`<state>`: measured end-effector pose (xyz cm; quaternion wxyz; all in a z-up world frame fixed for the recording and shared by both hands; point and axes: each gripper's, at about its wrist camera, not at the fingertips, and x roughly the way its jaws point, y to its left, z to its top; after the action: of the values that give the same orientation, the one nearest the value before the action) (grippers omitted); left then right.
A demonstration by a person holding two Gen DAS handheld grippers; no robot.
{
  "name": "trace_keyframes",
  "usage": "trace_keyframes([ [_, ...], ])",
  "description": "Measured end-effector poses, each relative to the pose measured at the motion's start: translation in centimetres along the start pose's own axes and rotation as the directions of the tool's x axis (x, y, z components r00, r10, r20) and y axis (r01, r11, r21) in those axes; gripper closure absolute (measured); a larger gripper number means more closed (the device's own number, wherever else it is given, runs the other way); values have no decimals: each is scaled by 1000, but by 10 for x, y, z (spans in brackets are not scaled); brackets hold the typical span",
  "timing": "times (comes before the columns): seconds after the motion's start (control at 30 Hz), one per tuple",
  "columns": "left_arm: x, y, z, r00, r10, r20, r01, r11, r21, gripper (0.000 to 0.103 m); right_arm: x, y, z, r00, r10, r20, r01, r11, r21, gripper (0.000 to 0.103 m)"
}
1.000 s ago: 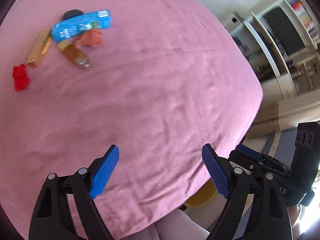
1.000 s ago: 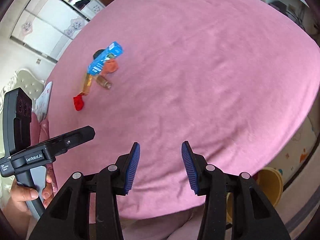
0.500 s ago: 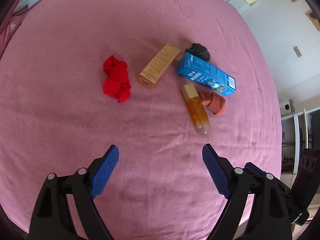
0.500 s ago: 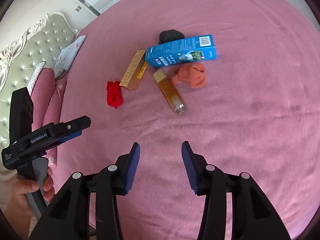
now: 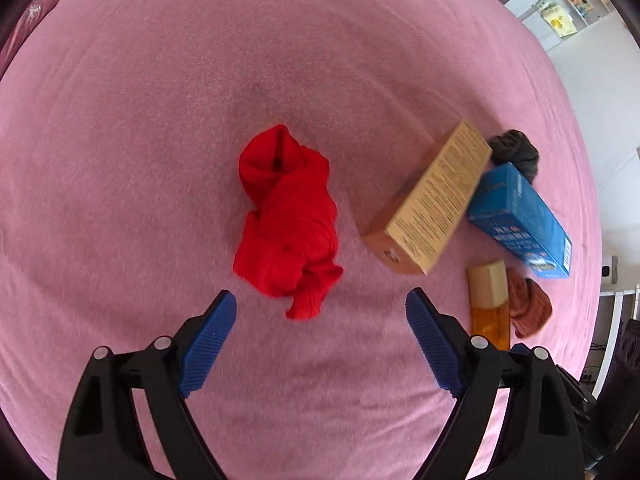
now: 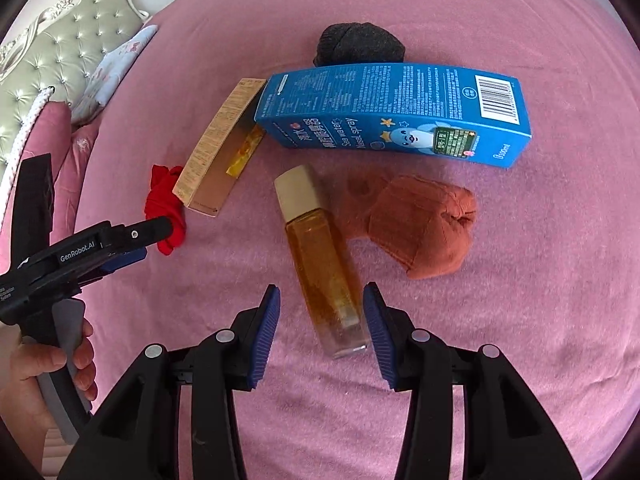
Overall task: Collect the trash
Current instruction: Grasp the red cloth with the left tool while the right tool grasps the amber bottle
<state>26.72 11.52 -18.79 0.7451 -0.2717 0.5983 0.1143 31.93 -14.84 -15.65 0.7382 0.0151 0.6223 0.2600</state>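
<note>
On the pink bedspread [image 5: 160, 120] lie a crumpled red sock [image 5: 286, 220], a tan carton [image 5: 432, 200], a blue nasal-spray box [image 6: 396, 112], an amber bottle [image 6: 324, 260] with a cream cap, an orange-brown sock [image 6: 424, 224] and a dark grey sock [image 6: 360, 46]. My left gripper [image 5: 320, 328] is open, just short of the red sock's near end. My right gripper [image 6: 322, 328] is open, its pads either side of the amber bottle's near end, not closed on it. The left gripper also shows in the right wrist view [image 6: 132, 248], close to the red sock [image 6: 166, 208].
A tufted headboard [image 6: 60, 52] and pillows [image 6: 116, 64] stand at the far left of the bed. A wall with shelves [image 5: 568, 16] lies beyond the bed's right edge. The items lie close together, the blue box against the tan carton.
Both grippers have moved forward and down onto the pile. The left now faces the red sock closely. The right now straddles the amber bottle's end. Neither has closed.
</note>
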Motion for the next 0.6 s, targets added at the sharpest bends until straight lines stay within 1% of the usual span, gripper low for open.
trace_keyframes([
  [0.03, 4, 1, 3, 1000, 1, -6, -1, 1000, -2, 17, 3, 1, 2, 1000, 2, -6, -2, 1000, 0, 59],
  [0.1, 14, 2, 10, 1000, 6, -11, -6, 1000, -9, 25, 10, 3, 5, 1000, -2, -17, 2, 1000, -5, 59],
  [0.13, 20, 4, 13, 1000, 13, -16, -13, 1000, -15, 36, 13, 5, 7, 1000, -8, -21, 8, 1000, -11, 59],
  [0.17, 23, 4, 14, 999, 25, -21, -25, 1000, -18, 42, 16, 6, 8, 1000, -13, -26, 12, 1000, -16, 59],
  [0.23, 28, 7, 17, 999, 44, -19, -44, 999, -25, 44, 25, 7, 8, 998, -34, -48, 33, 999, -22, 60],
  [0.27, 29, 7, 18, 999, 46, -19, -46, 999, -27, 48, 28, 8, 9, 998, -46, -51, 45, 999, -24, 64],
  [0.3, 30, 6, 18, 998, 62, -14, -62, 998, -22, 51, 30, 9, 8, 997, -58, -47, 57, 998, -29, 65],
  [0.37, 30, 6, 17, 996, 92, -1, -92, 996, -2, 67, 28, 8, 7, 998, -54, -37, 53, 998, -29, 67],
  [0.43, 27, 8, 15, 996, 85, 3, -85, 996, 9, 72, 25, 8, 5, 998, -42, -37, 42, 999, -21, 68],
  [0.5, 20, 11, 10, 998, 68, 3, -68, 998, 7, 73, 21, 7, -1, 999, -5, -51, 3, 1000, -22, 68],
  [0.6, 6, 8, -3, 999, 53, 9, -53, 998, 35, 73, 9, 10, -15, 999, 15, -47, -16, 1000, -19, 70],
])
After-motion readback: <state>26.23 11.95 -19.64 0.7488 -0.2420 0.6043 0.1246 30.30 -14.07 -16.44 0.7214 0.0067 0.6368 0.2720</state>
